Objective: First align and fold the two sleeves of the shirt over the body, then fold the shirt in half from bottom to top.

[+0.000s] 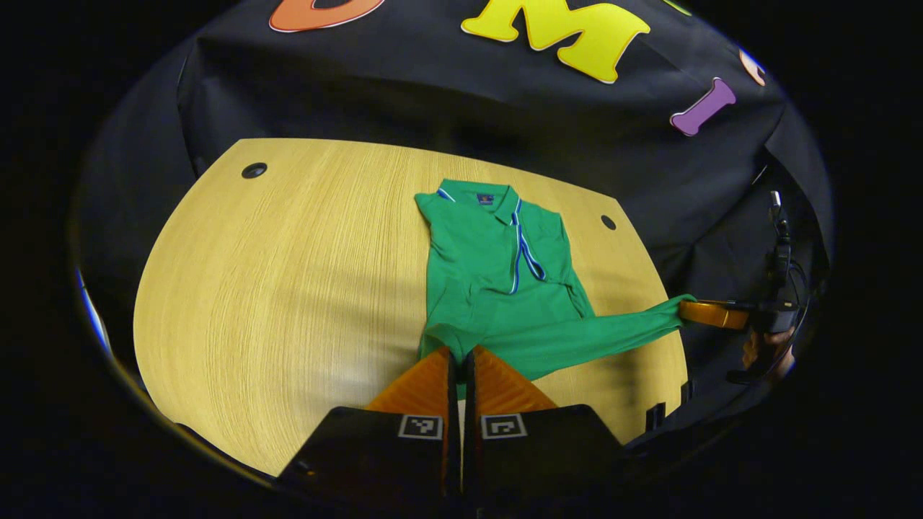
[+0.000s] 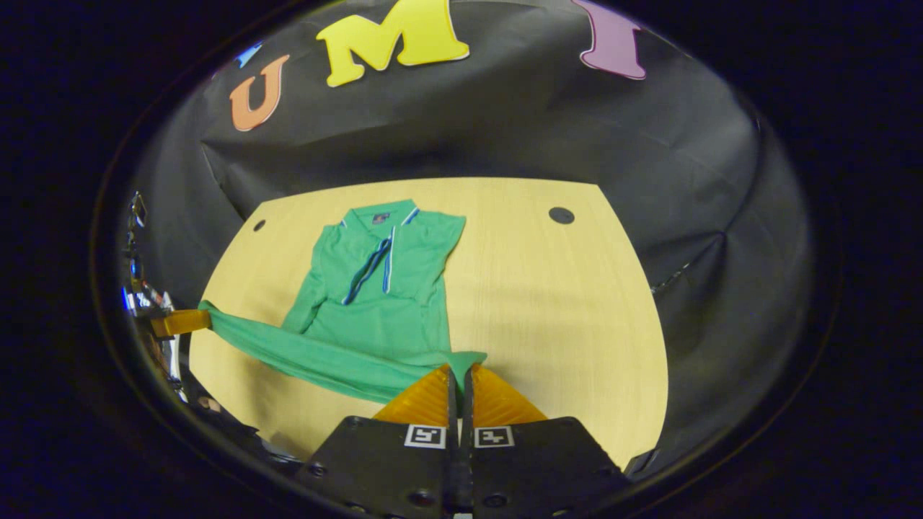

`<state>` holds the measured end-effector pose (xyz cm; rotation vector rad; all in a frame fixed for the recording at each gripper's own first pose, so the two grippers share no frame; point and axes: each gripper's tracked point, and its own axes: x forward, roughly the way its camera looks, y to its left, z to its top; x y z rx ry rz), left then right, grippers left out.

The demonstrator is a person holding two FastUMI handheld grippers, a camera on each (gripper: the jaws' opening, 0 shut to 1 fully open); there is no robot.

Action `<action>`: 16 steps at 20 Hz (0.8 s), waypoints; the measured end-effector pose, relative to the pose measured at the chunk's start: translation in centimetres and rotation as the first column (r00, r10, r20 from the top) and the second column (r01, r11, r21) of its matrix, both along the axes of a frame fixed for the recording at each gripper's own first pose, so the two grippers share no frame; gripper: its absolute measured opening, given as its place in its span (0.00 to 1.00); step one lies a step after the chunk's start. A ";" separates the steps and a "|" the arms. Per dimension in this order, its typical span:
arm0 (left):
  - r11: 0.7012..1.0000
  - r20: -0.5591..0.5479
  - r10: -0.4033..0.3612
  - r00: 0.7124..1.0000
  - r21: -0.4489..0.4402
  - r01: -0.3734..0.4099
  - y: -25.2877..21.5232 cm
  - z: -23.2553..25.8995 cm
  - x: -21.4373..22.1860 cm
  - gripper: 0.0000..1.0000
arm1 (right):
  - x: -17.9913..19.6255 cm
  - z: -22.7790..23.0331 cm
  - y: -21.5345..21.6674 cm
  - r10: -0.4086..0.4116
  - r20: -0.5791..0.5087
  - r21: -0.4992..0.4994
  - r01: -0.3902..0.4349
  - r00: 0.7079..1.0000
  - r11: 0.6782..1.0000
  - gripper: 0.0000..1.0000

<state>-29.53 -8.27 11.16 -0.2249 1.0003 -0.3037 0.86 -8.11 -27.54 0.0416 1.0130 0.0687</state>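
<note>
In the left gripper view the left tool [image 1: 460,353] has its two ribbed, wedge-shaped fingers drawn almost together, pinching the near edge of the green shirt [image 1: 497,267] at 6 o'clock. In the right gripper view the right tool [image 2: 457,371] stands the same way, fingers narrow with a peak of green cloth nipped between their tips.

The shirt is soft, matte knit with a flat collar [image 1: 479,196] and a placket edged in blue and white piping. It lies spread on the counter [image 1: 288,288], collar toward 12 o'clock. One long sleeve [image 1: 598,335] stretches as a smooth taut band across the bottom of the body toward 3 o'clock in the left gripper view, where the other tool grips its cuff beyond the counter's edge, a hand behind it.

The counter is pale wood-grain laminate with a rounded near edge and two dark round holes [image 1: 254,170] near its far corners. Wrinkled black cloth [image 1: 404,86] hangs behind and around it as the booth wall.
</note>
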 end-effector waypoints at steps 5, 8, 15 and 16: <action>1.000 0.072 0.015 0.997 -0.004 -0.014 0.9 3.4 4.5 0.07 | 4.9 2.1 0.5 -0.011 0.068 0.041 0.008 0.998 0.999 0.00; 1.000 0.091 0.030 0.995 -0.010 -0.029 0.8 3.9 7.4 0.07 | 7.8 3.0 0.7 -0.004 0.101 0.049 -0.001 0.995 0.999 0.00; 0.993 0.117 0.103 0.988 -0.067 -0.096 0.2 3.9 14.2 0.07 | 14.5 3.9 0.9 -0.002 0.167 0.058 -0.007 0.986 0.998 0.00; 0.992 0.126 0.115 0.985 -0.062 -0.108 0.3 3.6 15.1 0.07 | 15.2 3.5 1.0 0.004 0.168 0.056 -0.013 0.986 0.998 0.00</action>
